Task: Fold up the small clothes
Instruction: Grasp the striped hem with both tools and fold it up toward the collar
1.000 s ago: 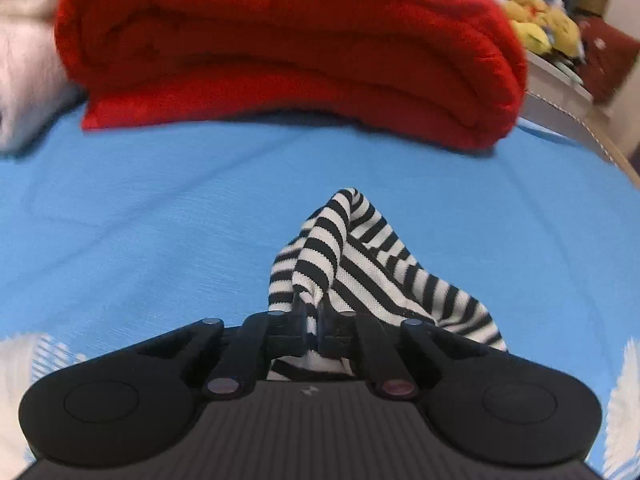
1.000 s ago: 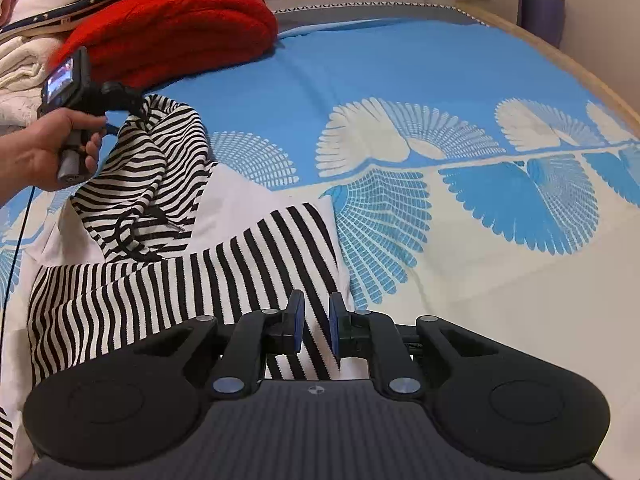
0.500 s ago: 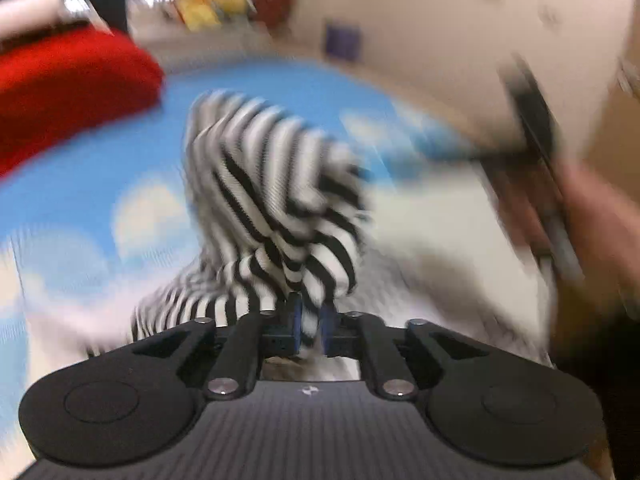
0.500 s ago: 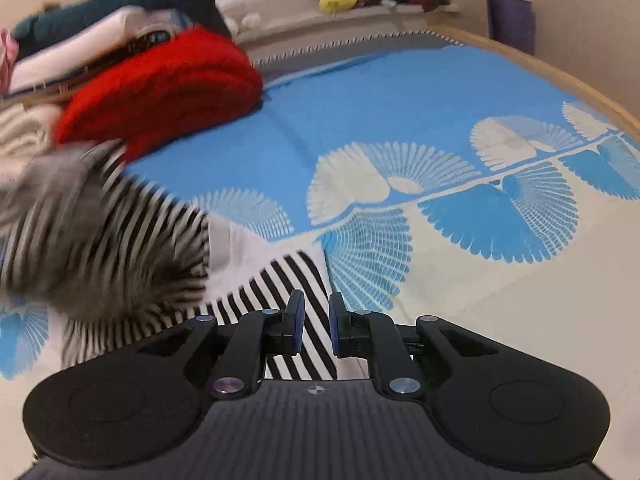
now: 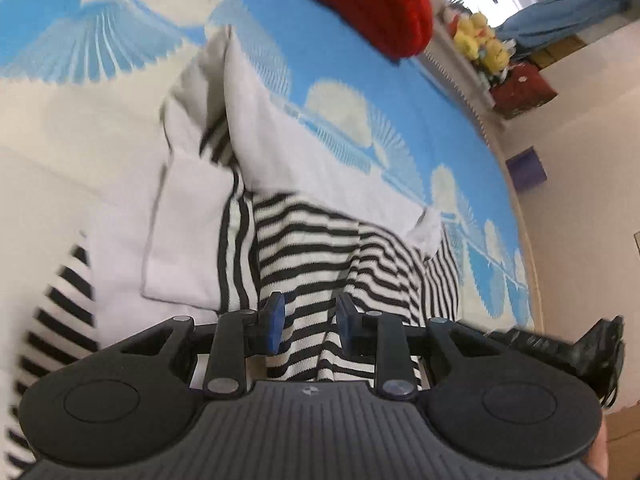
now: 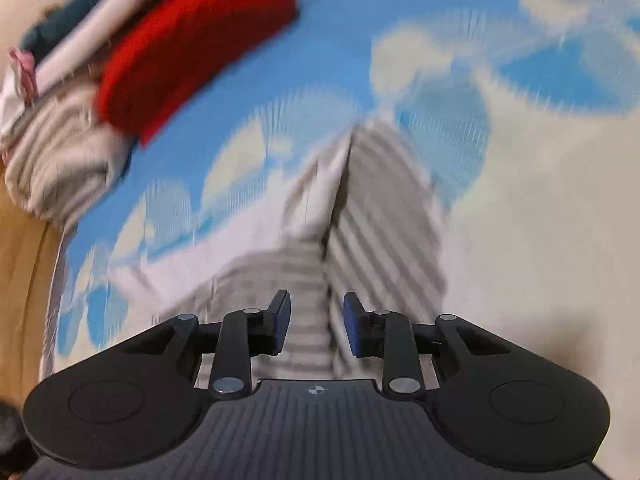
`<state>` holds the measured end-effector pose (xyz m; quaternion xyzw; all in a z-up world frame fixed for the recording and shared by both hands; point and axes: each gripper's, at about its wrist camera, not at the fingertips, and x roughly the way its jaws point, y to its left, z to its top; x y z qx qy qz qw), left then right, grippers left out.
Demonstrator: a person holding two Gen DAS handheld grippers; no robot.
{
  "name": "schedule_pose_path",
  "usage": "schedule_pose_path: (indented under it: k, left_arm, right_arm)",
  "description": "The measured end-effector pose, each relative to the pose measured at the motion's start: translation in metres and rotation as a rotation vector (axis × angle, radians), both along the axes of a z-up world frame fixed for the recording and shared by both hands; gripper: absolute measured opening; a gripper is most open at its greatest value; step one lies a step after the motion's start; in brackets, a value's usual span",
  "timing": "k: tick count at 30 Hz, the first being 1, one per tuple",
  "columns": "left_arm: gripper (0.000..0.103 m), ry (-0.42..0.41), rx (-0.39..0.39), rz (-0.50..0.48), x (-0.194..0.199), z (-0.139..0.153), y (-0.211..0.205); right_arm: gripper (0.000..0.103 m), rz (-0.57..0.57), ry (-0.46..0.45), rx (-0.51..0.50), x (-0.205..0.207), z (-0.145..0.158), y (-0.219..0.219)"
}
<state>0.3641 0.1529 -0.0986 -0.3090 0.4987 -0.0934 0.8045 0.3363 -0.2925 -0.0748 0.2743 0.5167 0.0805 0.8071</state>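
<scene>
From my left wrist view, the left hand-held gripper [image 5: 307, 322] has its jaws spread apart with nothing pinched; a ridge of the striped garment [image 5: 320, 248] runs up through the gap between the blue pads [image 5: 274, 322], but I see no squeeze on it. The garment lies on the bed [image 5: 352, 64], directly ahead of this gripper at 12 o'clock, its black-and-white stripes bunched in folds, with white panels [image 5: 188, 232] fanning out toward 10 and 11 o'clock and a white corner at 2 o'clock. A red blanket [image 5: 380, 4] sits far off at 1 o'clock, yellow plush toys [image 5: 482, 42] beyond it on a ledge. At 3 o'clock, low in this view, a black piece of the other gripper shows. My right wrist view is heavily motion-blurred. The right hand-held gripper [image 6: 317, 326] is likewise parted and empty. The garment [image 6: 368, 216] stretches from between its pads up toward 12 o'clock, a dark crease running down its middle; stripes read only as grey smears here. I cannot tell whether the cloth touches the pads [image 6: 356, 328]. The red blanket [image 6: 192, 48] lies at 10 o'clock, with pale folded fabrics [image 6: 52, 148] stacked just beside it at 9 to 10 o'clock.
</scene>
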Motion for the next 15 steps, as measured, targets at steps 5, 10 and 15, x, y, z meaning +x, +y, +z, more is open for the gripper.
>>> schedule_pose_path:
  k: [5, 10, 15]
  left_arm:
    - [0.029, 0.113, 0.046, -0.01, -0.013, -0.03, -0.021]
    - [0.001, 0.106, 0.094, -0.082, -0.014, -0.03, -0.034]
    - [0.001, -0.175, 0.028, 0.064, -0.02, 0.023, 0.004]
  right_arm:
    - [0.03, 0.071, 0.123, -0.052, 0.003, -0.039, 0.034]
    - [0.005, 0.107, 0.128, -0.09, 0.0, -0.05, 0.053]
    - [0.0, 0.046, -0.043, -0.009, 0.0, -0.018, 0.039]
